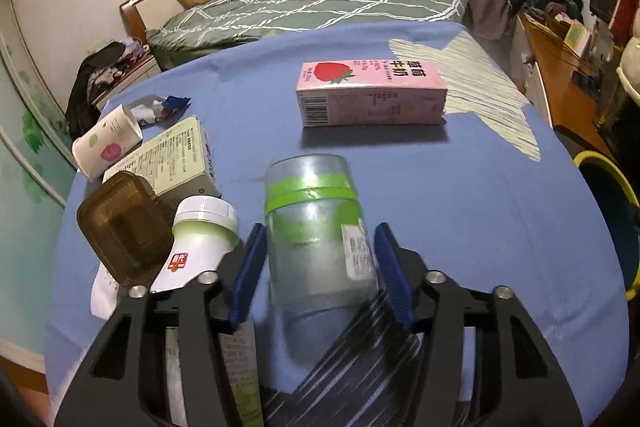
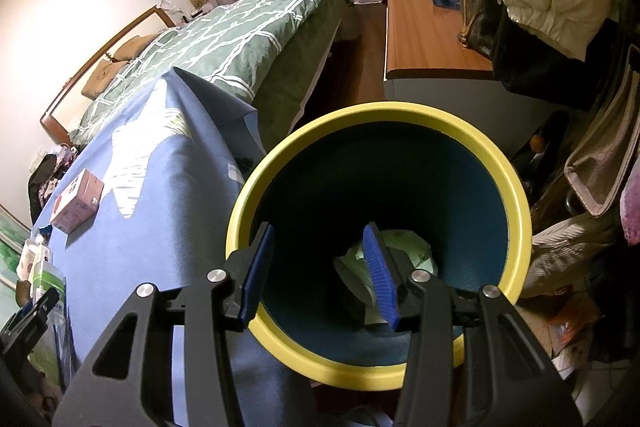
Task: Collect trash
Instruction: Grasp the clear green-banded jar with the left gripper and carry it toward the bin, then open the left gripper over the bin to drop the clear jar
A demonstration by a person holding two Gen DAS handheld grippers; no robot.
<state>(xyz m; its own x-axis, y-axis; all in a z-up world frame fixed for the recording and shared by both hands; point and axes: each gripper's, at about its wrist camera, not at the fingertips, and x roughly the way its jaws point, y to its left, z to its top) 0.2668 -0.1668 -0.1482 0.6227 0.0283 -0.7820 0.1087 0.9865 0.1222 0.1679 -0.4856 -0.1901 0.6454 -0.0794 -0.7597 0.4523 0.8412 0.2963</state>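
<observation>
left gripper [image 1: 318, 275]: clamped on clear bottle [image 1: 316, 227], long axis pointing away up-frame
right gripper [image 2: 320, 273]: open, empty (over yellow-rimmed bin [image 2: 516, 187])

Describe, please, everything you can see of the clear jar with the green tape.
The clear jar looks like frosted plastic, cylindrical and empty, with green tape bands near its top and a white printed label on one side. It stands on the blue cloth, between the blue pads of the left gripper, which has shut on it.
</observation>
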